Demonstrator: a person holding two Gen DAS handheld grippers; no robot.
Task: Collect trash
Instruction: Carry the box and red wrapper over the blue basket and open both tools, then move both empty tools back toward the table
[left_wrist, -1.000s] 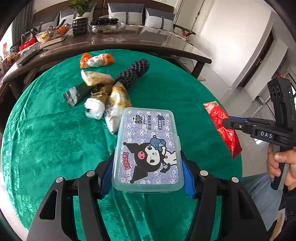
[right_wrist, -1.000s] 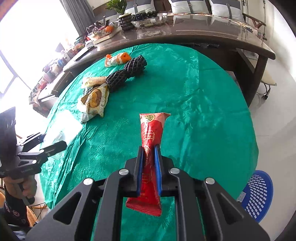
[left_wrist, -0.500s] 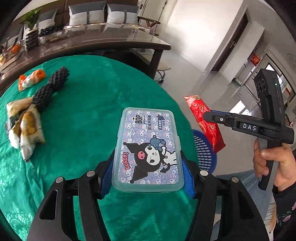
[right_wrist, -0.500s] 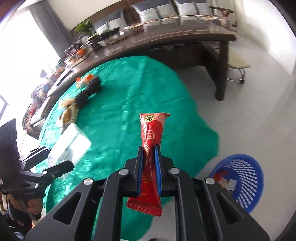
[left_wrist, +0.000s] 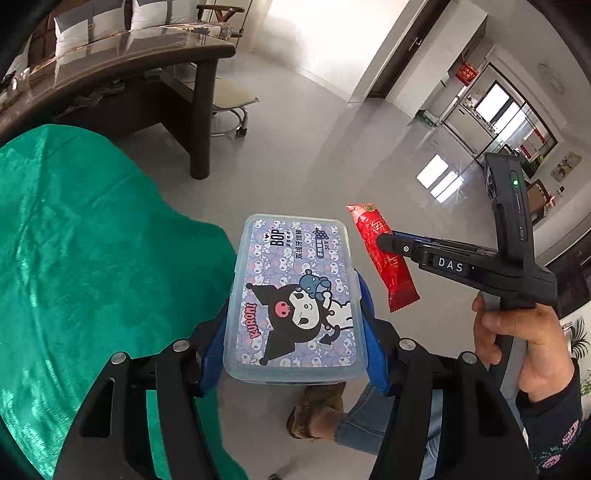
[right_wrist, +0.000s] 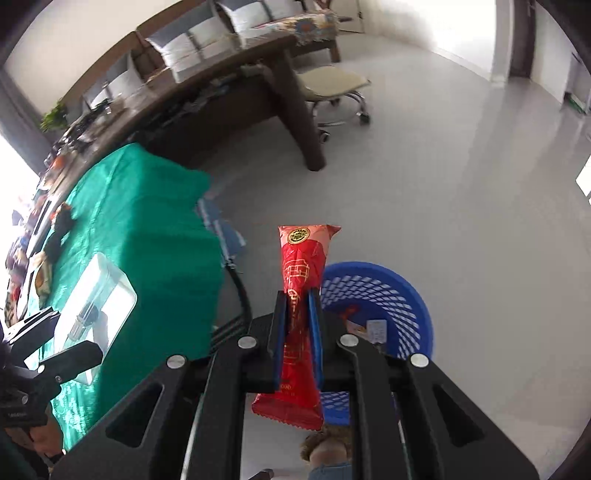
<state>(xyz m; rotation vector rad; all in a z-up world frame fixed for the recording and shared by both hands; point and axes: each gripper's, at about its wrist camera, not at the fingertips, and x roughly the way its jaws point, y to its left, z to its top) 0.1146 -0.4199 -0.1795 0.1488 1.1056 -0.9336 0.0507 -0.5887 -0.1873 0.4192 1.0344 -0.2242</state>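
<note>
Trash, a long red foil snack wrapper (right_wrist: 301, 314), is clamped between the nearly closed blue pads of the right gripper (right_wrist: 297, 332), above and just left of a blue perforated plastic basket (right_wrist: 391, 295) on the grey floor. A clear rectangular plastic box with a cartoon lid (left_wrist: 293, 295) is gripped across its width by the widely spread left gripper (left_wrist: 291, 332). Farther left lies the green-clothed round table (left_wrist: 74, 240).

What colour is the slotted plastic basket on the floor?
Blue. The slotted plastic basket shows best in the right wrist view, beyond the red wrapper.
</note>
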